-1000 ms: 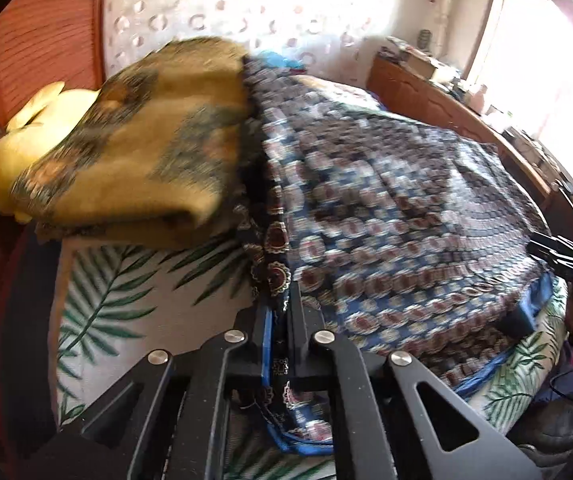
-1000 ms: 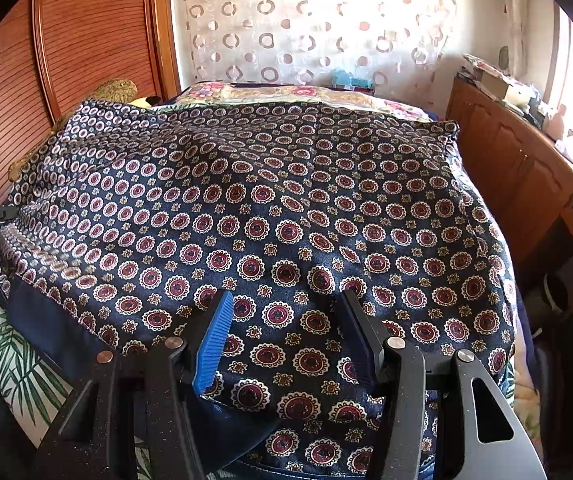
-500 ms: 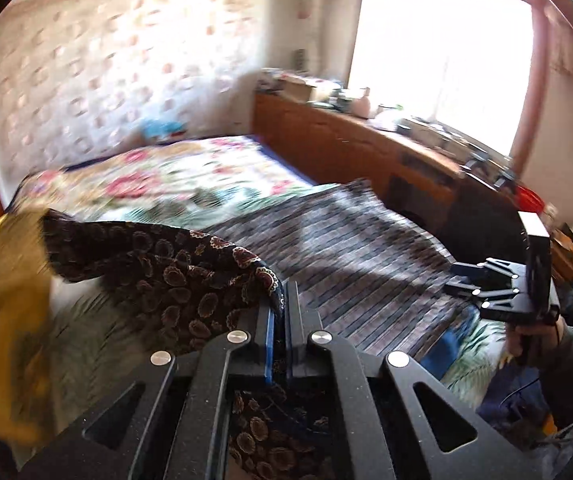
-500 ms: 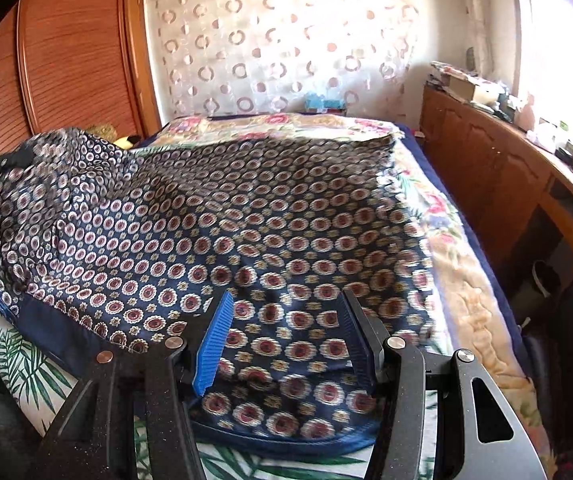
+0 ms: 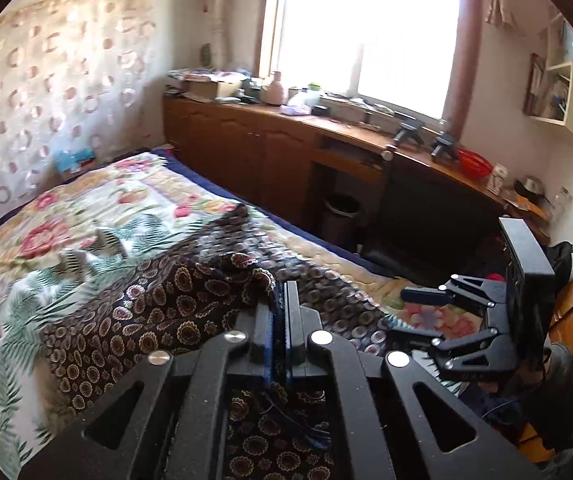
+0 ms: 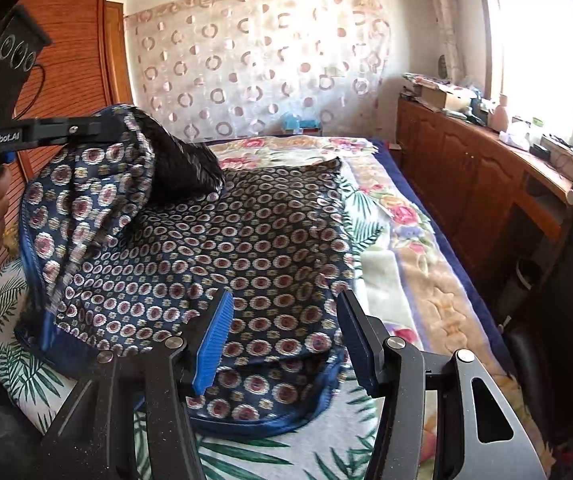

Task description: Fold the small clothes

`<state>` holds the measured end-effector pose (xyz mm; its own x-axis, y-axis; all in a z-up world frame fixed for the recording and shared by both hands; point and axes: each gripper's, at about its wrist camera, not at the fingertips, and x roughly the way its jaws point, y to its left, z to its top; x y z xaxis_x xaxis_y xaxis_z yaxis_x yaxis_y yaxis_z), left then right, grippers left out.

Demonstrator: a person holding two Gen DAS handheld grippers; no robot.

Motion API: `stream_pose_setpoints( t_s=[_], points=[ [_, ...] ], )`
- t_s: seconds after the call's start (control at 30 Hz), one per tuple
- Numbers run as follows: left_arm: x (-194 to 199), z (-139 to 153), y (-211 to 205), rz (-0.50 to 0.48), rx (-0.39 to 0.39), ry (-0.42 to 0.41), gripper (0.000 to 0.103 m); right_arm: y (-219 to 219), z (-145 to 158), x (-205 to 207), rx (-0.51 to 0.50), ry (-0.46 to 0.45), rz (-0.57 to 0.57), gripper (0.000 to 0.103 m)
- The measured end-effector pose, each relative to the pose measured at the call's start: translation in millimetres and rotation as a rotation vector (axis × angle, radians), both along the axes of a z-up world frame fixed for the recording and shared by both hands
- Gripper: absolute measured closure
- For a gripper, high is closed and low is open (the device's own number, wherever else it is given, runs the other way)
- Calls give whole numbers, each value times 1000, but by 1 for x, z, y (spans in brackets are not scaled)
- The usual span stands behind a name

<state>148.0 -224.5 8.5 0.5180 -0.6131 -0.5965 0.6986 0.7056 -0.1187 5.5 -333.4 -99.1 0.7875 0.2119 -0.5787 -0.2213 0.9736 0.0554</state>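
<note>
A navy cloth with round red-and-cream motifs and a blue hem (image 6: pixel 226 240) lies spread on the bed. My left gripper (image 6: pixel 114 126) is shut on its left edge and holds that edge lifted, so the fabric hangs in a fold over the flat part. In the left wrist view the pinched edge sits between the shut pads of the left gripper (image 5: pixel 280 292), and the cloth (image 5: pixel 158 308) shows its darker underside. My right gripper (image 6: pixel 286 300) stands open just above the cloth's near hem, with nothing pressed between its blue pads. It also shows in the left wrist view as the right gripper (image 5: pixel 410 316).
The bed carries a leaf-print sheet (image 6: pixel 286 452) and a floral quilt (image 6: pixel 406 240). Wooden cabinets (image 6: pixel 466 168) with cluttered tops run along the right wall under the window. A waste bin (image 5: pixel 340 216) stands beside them. A wooden wardrobe (image 6: pixel 78 60) is at the left.
My left gripper has lifted the cloth's edge and carried it rightward over the flat part, swinging from the yellow pillow toward the window. The right gripper drew back slightly, uncovering the near hem.
</note>
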Motion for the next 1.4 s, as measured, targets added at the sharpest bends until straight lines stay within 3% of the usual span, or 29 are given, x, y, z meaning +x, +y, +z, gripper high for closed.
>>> stream_pose_setpoints(
  t_s=[0.1, 0.17, 0.2, 0.27, 0.33, 0.8, 0.97, 1.17, 1.23, 1.3, 1.4],
  points=[
    [10, -10, -5, -9, 17, 30, 83, -9, -1, -5, 5, 10, -9, 47],
    [12, -14, 2, 5, 19, 20, 58, -12, -3, -5, 8, 18, -10, 47],
    [12, -16, 3, 11, 22, 18, 55, -13, -3, -5, 8, 22, -10, 47],
    [15, -20, 17, 41, 28, 24, 32, -14, -2, -2, 3, 27, -7, 47],
    [14, -25, 27, 71, 24, 25, 23, -10, 2, 7, 2, 29, 1, 47],
    [36, -58, 127, 308, 60, 20, 23, 56, 30, 133, -53, 47, 157, 47],
    [44, -73, 144, 334, 68, 42, 23, 81, 12, 186, -24, 163, 235, 47],
    [53, -83, 154, 326, 68, 64, 23, 89, -14, 207, -22, 286, 270, 47],
    [58, -85, 153, 321, 67, 73, 23, 85, -16, 209, 14, 314, 279, 57],
    [60, -84, 153, 315, 66, 76, 23, 85, -16, 205, 55, 329, 324, 100],
    [64, -81, 153, 305, 53, 75, 23, 79, -8, 183, 74, 297, 354, 100]
  ],
)
